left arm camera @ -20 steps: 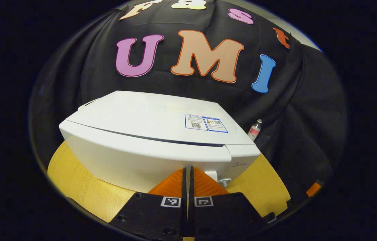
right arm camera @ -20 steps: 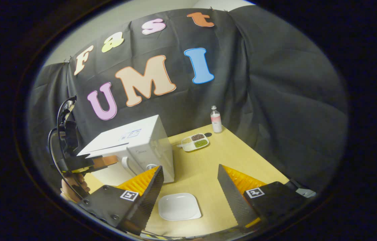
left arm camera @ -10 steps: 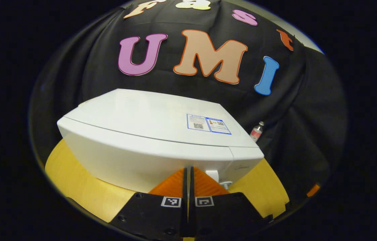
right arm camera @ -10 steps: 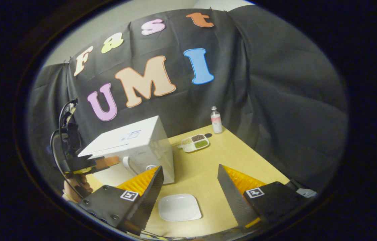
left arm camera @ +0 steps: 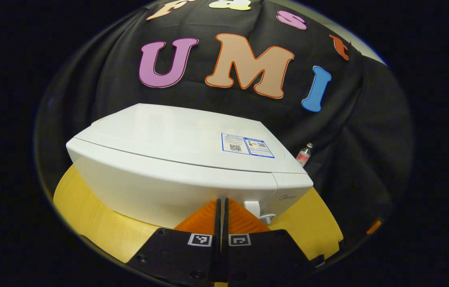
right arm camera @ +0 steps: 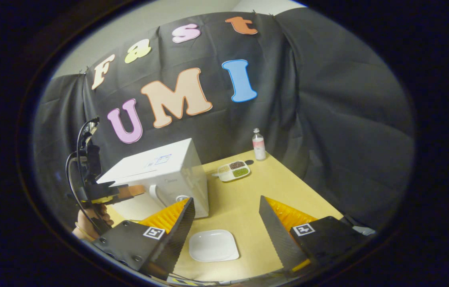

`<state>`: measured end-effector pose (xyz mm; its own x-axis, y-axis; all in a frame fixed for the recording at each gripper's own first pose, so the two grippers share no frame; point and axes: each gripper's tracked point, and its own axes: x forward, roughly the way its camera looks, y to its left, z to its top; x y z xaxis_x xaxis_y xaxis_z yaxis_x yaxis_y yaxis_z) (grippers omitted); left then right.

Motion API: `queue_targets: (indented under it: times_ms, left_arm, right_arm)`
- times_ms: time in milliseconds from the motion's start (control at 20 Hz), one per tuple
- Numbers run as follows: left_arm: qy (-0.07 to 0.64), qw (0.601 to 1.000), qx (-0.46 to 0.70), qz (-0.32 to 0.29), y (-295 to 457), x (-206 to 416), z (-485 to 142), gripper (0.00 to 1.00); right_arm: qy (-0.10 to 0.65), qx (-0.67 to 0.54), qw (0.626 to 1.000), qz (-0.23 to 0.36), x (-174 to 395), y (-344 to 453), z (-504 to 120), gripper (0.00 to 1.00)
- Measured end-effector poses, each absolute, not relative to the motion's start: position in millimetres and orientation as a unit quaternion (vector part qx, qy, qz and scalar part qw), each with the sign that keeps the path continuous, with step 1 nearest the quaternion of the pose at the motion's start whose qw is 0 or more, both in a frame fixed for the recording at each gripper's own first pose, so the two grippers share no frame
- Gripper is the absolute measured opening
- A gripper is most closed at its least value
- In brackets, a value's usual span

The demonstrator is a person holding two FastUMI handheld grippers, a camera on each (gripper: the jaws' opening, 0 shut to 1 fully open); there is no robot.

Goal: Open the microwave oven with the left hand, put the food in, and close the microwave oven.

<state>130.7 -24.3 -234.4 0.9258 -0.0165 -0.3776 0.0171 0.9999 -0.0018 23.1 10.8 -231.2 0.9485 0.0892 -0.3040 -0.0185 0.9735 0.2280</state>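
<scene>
The white microwave point(left arm camera: 176, 159) stands on the wooden table, its door shut flush with the body. My left gripper point(left arm camera: 221, 202) is shut with nothing between its orange fingers, its tips just in front of the door's lower edge, left of the white handle point(left arm camera: 253, 207). In the right gripper view the microwave point(right arm camera: 160, 171) is at the left, and the left gripper point(right arm camera: 130, 191) sits by its handle, held by a hand point(right arm camera: 89, 219). A divided food tray point(right arm camera: 233, 170) lies beyond the microwave. My right gripper point(right arm camera: 226, 207) hangs open above a white plate point(right arm camera: 213, 245).
A small bottle point(right arm camera: 258, 144) stands at the table's far corner by the black cloth. The microwave's knob point(left arm camera: 266, 218) sits low, right of the handle. The bare wooden table point(right arm camera: 248, 191) stretches between the plate and the tray.
The dark gap along the top of the microwave door has closed and the door now sits flush. The left gripper stays shut in front of it. The right gripper has barely moved.
</scene>
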Motion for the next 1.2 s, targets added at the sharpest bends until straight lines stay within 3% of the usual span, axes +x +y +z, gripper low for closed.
queue_targets:
  times_ms: [200,250,300,350,650,700,800,950,1000,1050,1100,1200]
  left_arm:
    - [0.178,0.984,0.007,-0.008,-25,111,-221,0.11]
    - [0.176,0.984,0.011,-0.003,-21,103,-218,0.07]
    - [0.172,0.985,0.015,0.001,-18,95,-215,0.21]
    - [0.170,0.985,0.019,0.004,-14,86,-212,0.24]
    - [0.182,0.982,0.037,0.034,16,28,-207,0.53]
    - [0.184,0.981,0.035,0.042,20,20,-206,0.71]
    - [0.177,0.982,0.027,0.057,25,9,-197,0.86]
    - [0.156,0.985,0.020,0.066,25,-7,-180,0.94]
    - [0.148,0.986,0.021,0.070,25,-10,-175,0.96]
    - [0.142,0.987,0.025,0.076,26,-15,-170,0.96]
    - [0.140,0.986,0.027,0.084,28,-20,-166,0.96]
    - [0.127,0.987,0.020,0.096,27,-29,-154,0.96]
  right_arm:
    - [0.159,0.118,0.980,0.026,22,8,-231,0.92]
    - [0.159,0.121,0.979,0.026,21,7,-231,0.92]
    - [0.159,0.125,0.979,0.026,21,6,-230,0.92]
    - [0.159,0.128,0.979,0.027,21,6,-230,1.00]
    - [0.155,0.122,0.979,0.044,19,12,-221,1.00]
    - [0.155,0.121,0.979,0.051,18,15,-219,1.00]
    - [0.153,0.116,0.979,0.064,18,19,-214,1.00]
    - [0.144,0.111,0.980,0.086,19,27,-202,1.00]
    - [0.139,0.106,0.980,0.092,20,29,-196,0.91]
    - [0.134,0.101,0.981,0.097,21,30,-190,0.91]
    - [0.126,0.095,0.982,0.104,21,31,-183,1.00]
    - [0.106,0.080,0.985,0.113,23,32,-167,0.99]
